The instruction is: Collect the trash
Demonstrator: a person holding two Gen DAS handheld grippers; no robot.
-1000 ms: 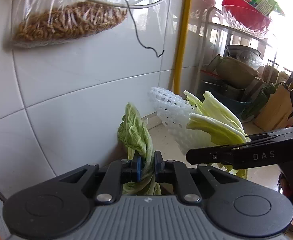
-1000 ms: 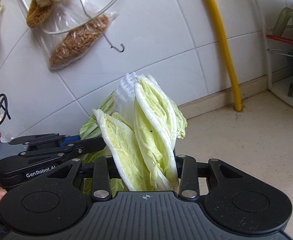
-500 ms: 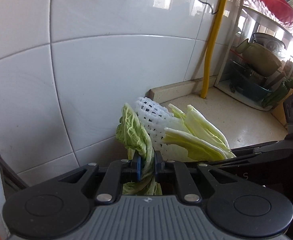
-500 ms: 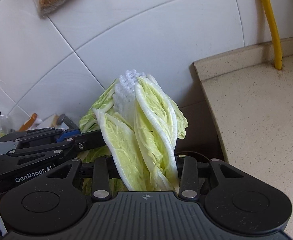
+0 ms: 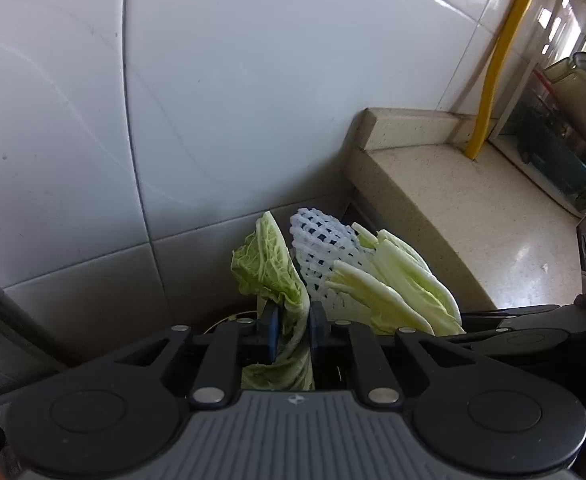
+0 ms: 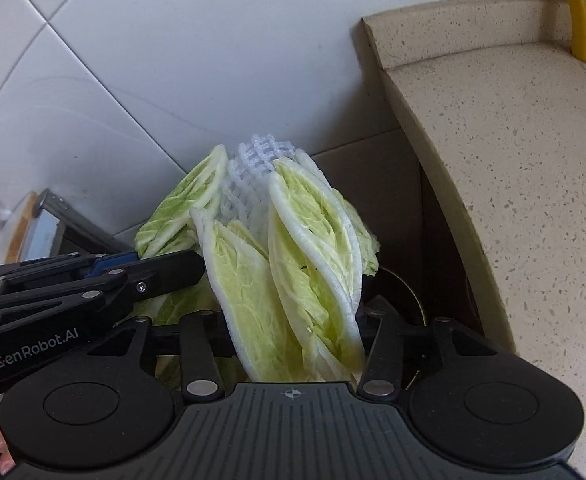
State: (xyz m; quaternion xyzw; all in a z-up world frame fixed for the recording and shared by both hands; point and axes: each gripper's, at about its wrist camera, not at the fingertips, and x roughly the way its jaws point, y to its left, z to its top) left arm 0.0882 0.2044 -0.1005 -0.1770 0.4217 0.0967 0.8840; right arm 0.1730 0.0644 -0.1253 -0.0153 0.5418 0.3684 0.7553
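My left gripper (image 5: pixel 293 330) is shut on a green cabbage leaf (image 5: pixel 271 268), its blue pads pinching the stem. My right gripper (image 6: pixel 293 320) is shut on a bundle of pale cabbage leaves (image 6: pixel 305 264) with a white foam fruit net (image 6: pixel 253 168) behind them. The same bundle (image 5: pixel 397 280) and net (image 5: pixel 321 244) show in the left wrist view, just right of my leaf. The left gripper's side shows in the right wrist view (image 6: pixel 105 280), close beside the bundle. Both loads hang in the gap past the end of the counter, with a dark round rim (image 6: pixel 405 292) below.
A speckled beige countertop (image 6: pixel 513 160) ends at the right, with a raised back ledge (image 5: pixel 409 128). White wall tiles (image 5: pixel 233 100) stand straight ahead. A yellow pipe (image 5: pixel 489 80) rises at the counter's back. A dish rack (image 5: pixel 557 120) stands at the far right.
Both grippers have moved down and left off the counter with their loads; the hanging bag and hook have left the view, and the counter's end and the gap beside it now show.
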